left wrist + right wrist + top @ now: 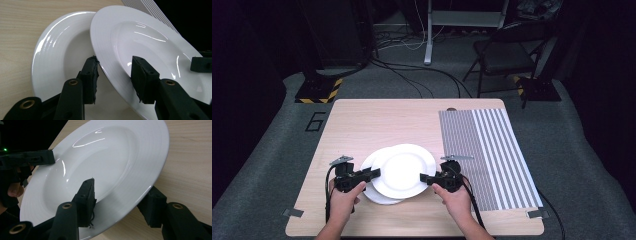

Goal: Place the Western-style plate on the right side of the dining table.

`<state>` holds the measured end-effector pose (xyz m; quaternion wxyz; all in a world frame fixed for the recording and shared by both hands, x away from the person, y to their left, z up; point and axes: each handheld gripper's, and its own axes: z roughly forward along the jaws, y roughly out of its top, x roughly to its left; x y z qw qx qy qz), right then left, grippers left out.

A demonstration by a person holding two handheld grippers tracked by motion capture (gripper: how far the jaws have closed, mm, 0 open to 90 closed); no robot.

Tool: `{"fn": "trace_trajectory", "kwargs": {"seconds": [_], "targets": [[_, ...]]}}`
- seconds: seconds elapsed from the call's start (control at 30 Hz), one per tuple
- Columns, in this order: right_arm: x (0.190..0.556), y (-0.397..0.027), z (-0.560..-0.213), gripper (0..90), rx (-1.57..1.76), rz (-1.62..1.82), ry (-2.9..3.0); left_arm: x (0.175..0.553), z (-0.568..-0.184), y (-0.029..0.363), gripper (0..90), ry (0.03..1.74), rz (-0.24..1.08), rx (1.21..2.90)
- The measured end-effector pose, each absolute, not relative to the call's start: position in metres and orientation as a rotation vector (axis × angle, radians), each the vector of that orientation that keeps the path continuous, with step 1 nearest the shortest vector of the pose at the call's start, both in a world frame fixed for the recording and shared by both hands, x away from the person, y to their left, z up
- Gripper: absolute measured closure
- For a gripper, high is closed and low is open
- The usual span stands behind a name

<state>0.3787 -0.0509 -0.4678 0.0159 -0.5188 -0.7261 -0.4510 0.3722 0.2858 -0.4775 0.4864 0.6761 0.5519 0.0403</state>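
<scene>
Slipping is the big worry for the top plate (404,170); it is smooth and shiny, and it is gripped only at its thin rim, so it could slide out and bang down on the bottom plate (379,199) under it; both plates could chip or crack. The top plate sits over the bottom plate but pushed a little to the right, near the front edge of the table (362,120), about the middle of that edge; it looks tipped, not flat. If one side goes up faster than the other, the plate could tip more and slide away. The left claw (376,173) is at the plate's left rim; one jaw is on top of the plate and the other is tucked under it, between the two plates; it is clenched on the top plate. The right claw (424,177) is at the right rim, one jaw on top and one under; I cannot tell if it is squeezing or just sitting around the rim; a loose hold there would let that side drop. The striped mat (482,150) lies by the right edge of the table, close beside the plates.
</scene>
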Motion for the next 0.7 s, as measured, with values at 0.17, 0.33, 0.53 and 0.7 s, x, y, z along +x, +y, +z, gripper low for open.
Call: {"fn": "trace_trajectory", "kwargs": {"seconds": [0.17, 0.33, 0.53, 0.7], "targets": [[0.3769, -0.0496, -0.4661, 50.5, -1.614, -1.395, -2.318, 0.372, -0.4758, 0.2832, 57.7, 1.341, 0.107, 1.639], [0.3762, -0.0514, -0.4655, 50.5, -1.619, -1.395, -2.308, 0.3728, -0.4746, 0.2821, 57.7, 1.335, 0.102, 1.64], [0.3757, -0.0547, -0.466, 50.6, -1.628, -1.393, -2.314, 0.3751, -0.4733, 0.2792, 57.7, 1.32, 0.106, 1.638], [0.3735, -0.0571, -0.4655, 50.6, -1.644, -1.397, -2.312, 0.377, -0.4719, 0.2761, 57.7, 1.311, 0.098, 1.648]]}}
